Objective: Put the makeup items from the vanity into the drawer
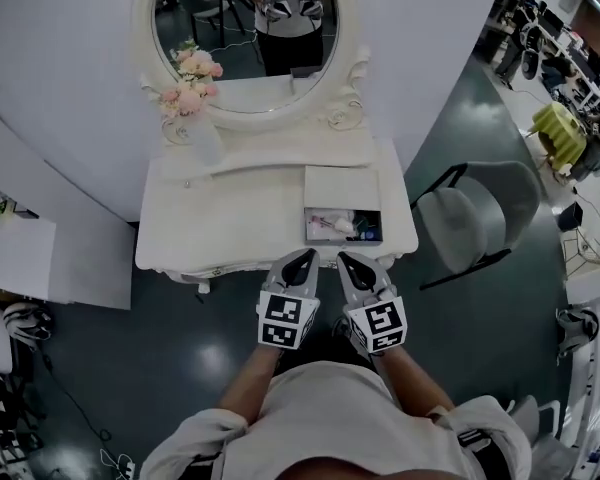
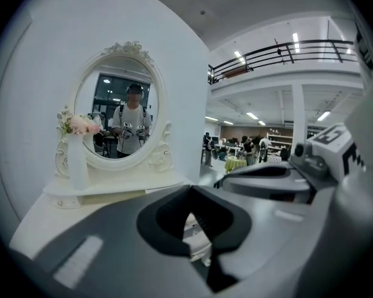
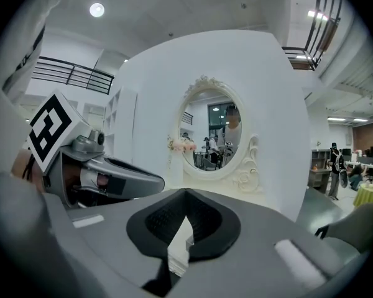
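The white vanity (image 1: 230, 218) stands below me against the wall. At the right of its top, an open drawer compartment (image 1: 309, 225) holds several small makeup items (image 1: 342, 226), with its pale lid (image 1: 342, 186) lying behind it. The rest of the vanity top shows no loose makeup item. My left gripper (image 1: 304, 259) and right gripper (image 1: 349, 261) hover side by side at the vanity's front edge, just short of the drawer. Both are shut and empty. The left gripper view shows the left gripper's (image 2: 191, 239) jaws pressed together. The right gripper's (image 3: 173, 248) jaws meet the same way in its own view.
A vase of pink flowers (image 1: 190, 96) stands at the vanity's back left, under the oval mirror (image 1: 245, 28). A grey chair (image 1: 480, 216) is to the right of the vanity. A white cabinet (image 1: 20, 258) sits at the far left.
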Action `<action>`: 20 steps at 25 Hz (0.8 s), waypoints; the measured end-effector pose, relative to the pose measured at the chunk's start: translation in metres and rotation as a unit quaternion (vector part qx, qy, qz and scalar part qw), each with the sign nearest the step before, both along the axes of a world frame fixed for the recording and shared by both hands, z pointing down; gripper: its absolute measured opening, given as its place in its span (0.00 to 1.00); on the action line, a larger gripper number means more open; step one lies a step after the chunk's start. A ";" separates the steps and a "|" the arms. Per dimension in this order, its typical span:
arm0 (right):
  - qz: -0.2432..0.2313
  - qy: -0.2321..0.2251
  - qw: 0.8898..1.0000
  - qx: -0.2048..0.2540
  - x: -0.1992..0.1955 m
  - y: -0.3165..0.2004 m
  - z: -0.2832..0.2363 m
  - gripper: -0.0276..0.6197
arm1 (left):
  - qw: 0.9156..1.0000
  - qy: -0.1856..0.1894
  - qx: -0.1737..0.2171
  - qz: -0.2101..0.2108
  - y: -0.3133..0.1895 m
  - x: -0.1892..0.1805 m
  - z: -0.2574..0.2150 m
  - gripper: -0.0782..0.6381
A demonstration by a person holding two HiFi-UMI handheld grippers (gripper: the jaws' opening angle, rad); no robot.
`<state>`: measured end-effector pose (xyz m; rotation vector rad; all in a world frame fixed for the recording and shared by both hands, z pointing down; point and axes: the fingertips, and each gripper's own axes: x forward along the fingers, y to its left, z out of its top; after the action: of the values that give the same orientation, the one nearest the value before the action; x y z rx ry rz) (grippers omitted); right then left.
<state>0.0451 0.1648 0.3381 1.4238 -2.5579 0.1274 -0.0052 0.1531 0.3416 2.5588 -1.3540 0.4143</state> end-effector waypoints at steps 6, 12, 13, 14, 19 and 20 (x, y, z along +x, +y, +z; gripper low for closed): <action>-0.010 0.006 1.000 0.007 0.007 -0.003 -0.003 0.04 | 1.000 0.006 0.004 -0.011 0.000 0.008 -0.003 0.11; -0.016 0.008 1.000 0.014 0.012 -0.007 -0.006 0.04 | 1.000 0.002 0.007 -0.016 -0.003 0.012 -0.003 0.11; -0.017 0.008 1.000 0.014 0.012 -0.007 -0.007 0.04 | 1.000 0.002 0.007 -0.017 -0.003 0.012 -0.003 0.11; -0.018 0.008 1.000 0.014 0.012 -0.007 -0.007 0.04 | 1.000 0.003 0.006 -0.017 -0.003 0.012 -0.004 0.11; -0.021 0.009 1.000 0.009 0.014 -0.005 -0.005 0.04 | 1.000 0.003 0.004 -0.019 -0.001 0.015 -0.005 0.11; -0.021 0.009 1.000 0.008 0.014 -0.005 -0.005 0.04 | 1.000 0.003 0.003 -0.018 -0.001 0.016 -0.004 0.11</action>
<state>0.0596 0.1598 0.3332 1.3697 -2.5787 0.0875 0.0107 0.1525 0.3376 2.5339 -1.3999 0.3969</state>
